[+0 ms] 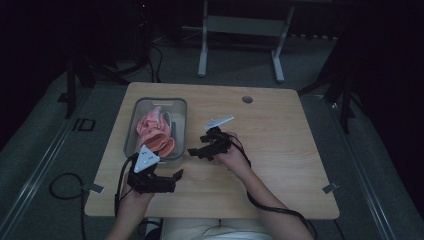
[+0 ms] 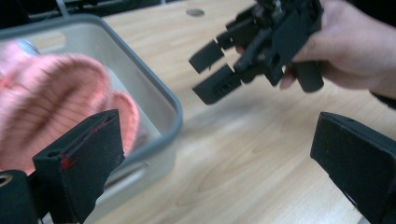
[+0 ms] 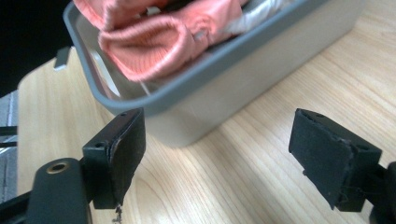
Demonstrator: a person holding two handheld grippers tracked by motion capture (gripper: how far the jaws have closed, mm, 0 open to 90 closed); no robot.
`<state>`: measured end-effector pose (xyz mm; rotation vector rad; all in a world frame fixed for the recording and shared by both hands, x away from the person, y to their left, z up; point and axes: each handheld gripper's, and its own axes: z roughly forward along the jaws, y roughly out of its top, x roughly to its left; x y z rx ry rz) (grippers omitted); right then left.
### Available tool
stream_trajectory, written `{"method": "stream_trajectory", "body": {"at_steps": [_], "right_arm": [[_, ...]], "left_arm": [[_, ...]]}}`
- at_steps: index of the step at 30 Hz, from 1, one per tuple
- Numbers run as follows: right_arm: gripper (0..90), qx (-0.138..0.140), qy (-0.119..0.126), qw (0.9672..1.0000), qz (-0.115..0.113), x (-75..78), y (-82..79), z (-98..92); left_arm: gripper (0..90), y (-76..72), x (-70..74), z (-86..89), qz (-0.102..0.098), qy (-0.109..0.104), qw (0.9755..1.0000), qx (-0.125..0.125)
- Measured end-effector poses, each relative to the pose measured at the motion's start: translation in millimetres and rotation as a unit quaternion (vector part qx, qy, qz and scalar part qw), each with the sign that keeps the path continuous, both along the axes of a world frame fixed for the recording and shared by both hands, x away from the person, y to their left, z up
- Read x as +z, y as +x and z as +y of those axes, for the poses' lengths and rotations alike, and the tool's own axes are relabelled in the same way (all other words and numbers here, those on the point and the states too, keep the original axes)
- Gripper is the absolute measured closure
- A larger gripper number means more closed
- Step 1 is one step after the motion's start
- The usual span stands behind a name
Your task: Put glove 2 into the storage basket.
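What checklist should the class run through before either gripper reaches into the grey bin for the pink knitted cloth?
1. Left gripper open with nothing between its jaws: ok.
2. Right gripper open with nothing between its jaws: ok.
3. Pink knitted cloth lies inside the grey plastic bin and is reachable from above: ok.
4. Bin rests flat on the light wooden table: ok.
5. The two grippers are apart, not touching each other: ok.
6. Whether the white item beside the cloth is tangled with it: cannot tell.
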<state>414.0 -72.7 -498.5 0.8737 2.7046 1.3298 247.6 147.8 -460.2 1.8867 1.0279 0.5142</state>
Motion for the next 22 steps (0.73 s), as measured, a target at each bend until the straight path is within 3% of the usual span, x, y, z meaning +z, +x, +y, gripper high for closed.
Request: {"method": "stream_trajectory", "body": {"at_steps": [4, 9, 12, 22], "right_arm": [[18.6, -0.003, -0.005, 1.0, -0.001, -7.6, -1.0, -3.2], [18.7, -0.011, -0.017, 0.9997, -0.013, -19.4, -0.6, -6.6], [18.7, -0.016, -0.026, 0.9995, -0.013, -27.6, 0.3, -8.5], [17.7, -0.028, -0.03, 0.9989, -0.022, -41.8, 1.9, -16.3]], "left_arm": [[2.2, -1.6, -17.9, -5.7, 0.009, -0.003, 0.9999, -0.009], [2.2, 1.3, -41.4, -9.5, 0.015, -0.02, 0.9993, -0.026], [2.2, 5.5, -54.2, -11.8, 0.023, -0.016, 0.9991, -0.032], [2.2, 13.0, -77.5, -8.0, 0.033, -0.014, 0.999, -0.027]]}}
